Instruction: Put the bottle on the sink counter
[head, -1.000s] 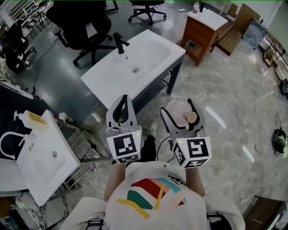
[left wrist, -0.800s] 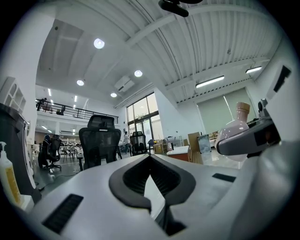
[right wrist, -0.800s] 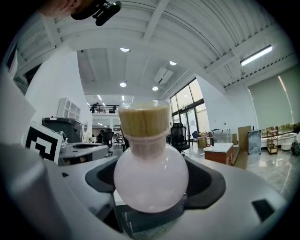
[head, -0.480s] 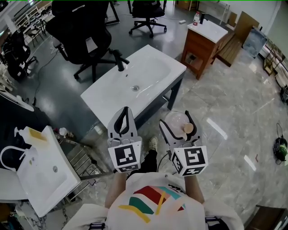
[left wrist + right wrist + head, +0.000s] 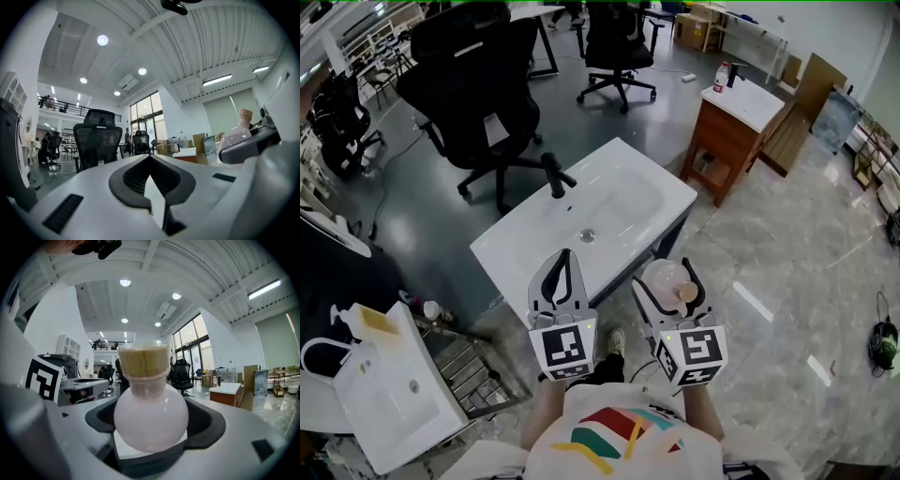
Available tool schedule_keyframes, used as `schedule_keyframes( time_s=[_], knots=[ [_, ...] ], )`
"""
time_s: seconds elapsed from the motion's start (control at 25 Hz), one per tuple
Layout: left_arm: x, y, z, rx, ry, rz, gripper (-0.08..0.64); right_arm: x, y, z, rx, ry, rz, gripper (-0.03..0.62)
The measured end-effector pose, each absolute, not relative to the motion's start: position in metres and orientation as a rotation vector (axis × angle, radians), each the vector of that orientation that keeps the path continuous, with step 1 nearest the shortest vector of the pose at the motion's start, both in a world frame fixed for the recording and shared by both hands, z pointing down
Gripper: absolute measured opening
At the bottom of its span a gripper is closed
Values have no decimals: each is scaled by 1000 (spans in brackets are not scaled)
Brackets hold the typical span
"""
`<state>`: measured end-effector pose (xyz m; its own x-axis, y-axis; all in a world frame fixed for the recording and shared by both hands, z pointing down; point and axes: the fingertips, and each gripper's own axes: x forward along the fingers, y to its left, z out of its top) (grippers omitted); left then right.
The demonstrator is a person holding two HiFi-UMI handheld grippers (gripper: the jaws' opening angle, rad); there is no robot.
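Right gripper [image 5: 666, 275] grips a round pink cork-stoppered bottle [image 5: 661, 279] in the air, near the white sink counter [image 5: 525, 248] front edge. Left gripper [image 5: 565, 255] beside it, jaws together, empty.

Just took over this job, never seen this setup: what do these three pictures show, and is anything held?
No robot: a person carries a gripper in each hand. The head view looks down from their head; the other two cameras ride on the grippers. The right gripper has its jaws shut on a round pink bottle with a cork stopper. The left gripper is shut, empty. Ahead stands the white sink counter with a black faucet; the bottle is not on it yet.
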<state>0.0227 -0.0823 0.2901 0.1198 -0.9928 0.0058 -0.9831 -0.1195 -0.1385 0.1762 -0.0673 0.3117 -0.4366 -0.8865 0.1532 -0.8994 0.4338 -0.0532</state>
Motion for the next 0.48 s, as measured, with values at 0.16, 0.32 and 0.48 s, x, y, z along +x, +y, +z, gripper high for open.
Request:
schedule_keyframes(
  time_s=[0.16,0.32,0.48],
  knots=[
    [11,-125,283,-2237,2054,-120,17,165,-114,304,1560,-2605,166,394],
    [-1,-166,273,-2185,2088,-79,18,153,-161,296,1508,-2643,128,394],
    [-10,-200,265,-2133,2112,-40,17,142,-200,294,1463,-2681,115,394]
  ],
)
